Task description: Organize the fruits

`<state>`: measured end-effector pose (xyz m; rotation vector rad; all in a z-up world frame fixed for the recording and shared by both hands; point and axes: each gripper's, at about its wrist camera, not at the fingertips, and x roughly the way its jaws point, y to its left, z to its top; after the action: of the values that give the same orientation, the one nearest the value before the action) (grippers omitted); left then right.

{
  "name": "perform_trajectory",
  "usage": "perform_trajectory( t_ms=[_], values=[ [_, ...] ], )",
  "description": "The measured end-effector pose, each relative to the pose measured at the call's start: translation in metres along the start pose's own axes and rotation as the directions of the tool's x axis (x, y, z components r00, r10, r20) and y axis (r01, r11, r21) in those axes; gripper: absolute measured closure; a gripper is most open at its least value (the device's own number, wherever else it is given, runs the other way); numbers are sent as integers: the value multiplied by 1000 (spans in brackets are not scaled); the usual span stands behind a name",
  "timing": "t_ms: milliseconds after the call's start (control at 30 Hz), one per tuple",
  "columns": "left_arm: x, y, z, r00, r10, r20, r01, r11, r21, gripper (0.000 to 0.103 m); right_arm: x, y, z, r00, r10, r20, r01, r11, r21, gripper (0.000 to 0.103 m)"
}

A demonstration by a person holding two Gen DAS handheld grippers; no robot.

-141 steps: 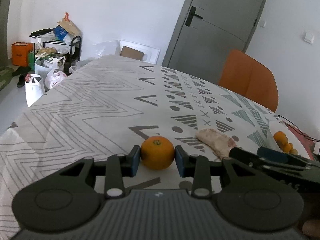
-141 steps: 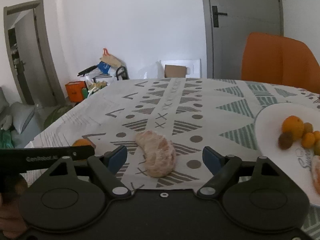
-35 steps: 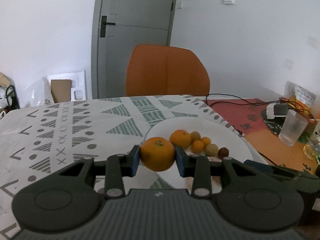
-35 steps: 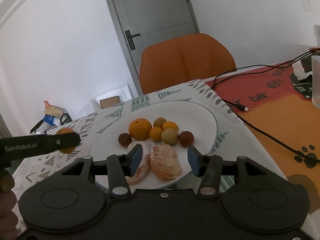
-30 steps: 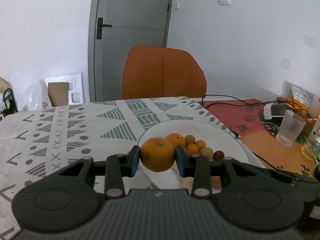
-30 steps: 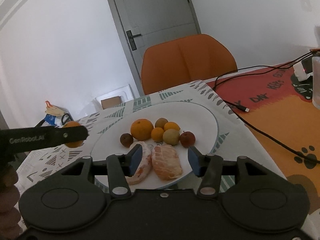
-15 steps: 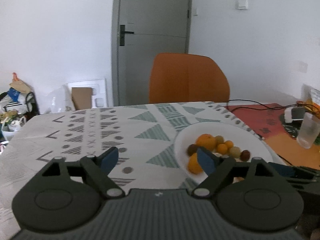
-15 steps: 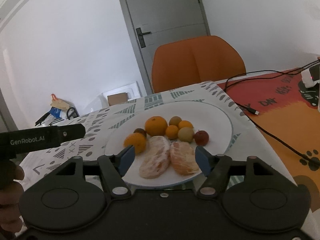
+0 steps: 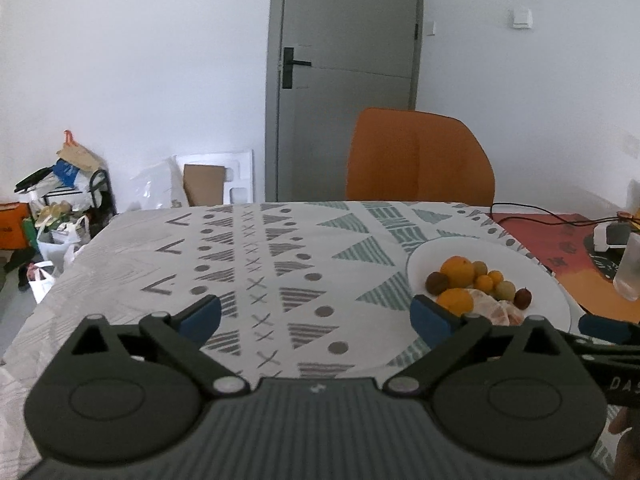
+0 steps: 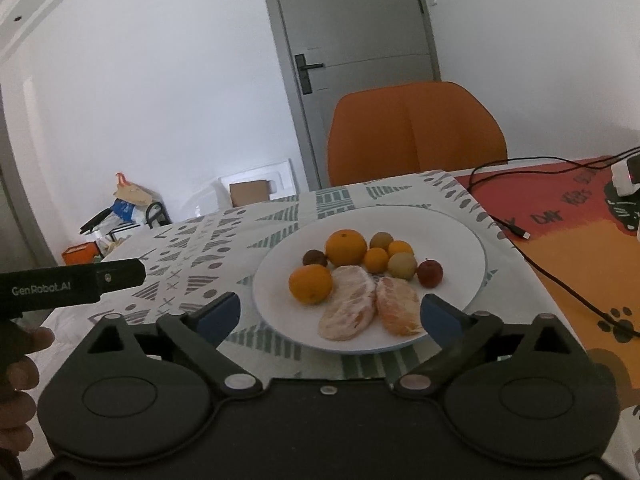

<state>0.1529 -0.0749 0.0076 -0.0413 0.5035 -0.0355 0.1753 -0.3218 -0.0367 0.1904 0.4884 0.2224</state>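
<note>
Released orange (image 10: 310, 283) lies on plate (image 10: 460, 240); both hand-held grippers (image 9: 316, 314) (image 10: 330, 314) opening, empty.

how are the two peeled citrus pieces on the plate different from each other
In the right wrist view, the left peeled piece looks paler, whitish with pith, while the right peeled piece is a deeper orange. The left one appears larger and leans right at its top; the right one leans left, so their tops nearly meet. Both lie at the near side of the white plate.
</note>
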Motion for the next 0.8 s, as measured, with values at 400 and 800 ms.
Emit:
perform_trajectory(
  t_ms=[400,800],
  values=[
    [-32,23,-8,999,41,-16,-41,999,-9,0,-18,20,-2,999,23,-33,-24,999,-33,0],
    [-60,45,-17,998,61,-32,-62,998,-24,0,-33,40,-5,996,39,-82,-43,998,-46,0]
  ],
)
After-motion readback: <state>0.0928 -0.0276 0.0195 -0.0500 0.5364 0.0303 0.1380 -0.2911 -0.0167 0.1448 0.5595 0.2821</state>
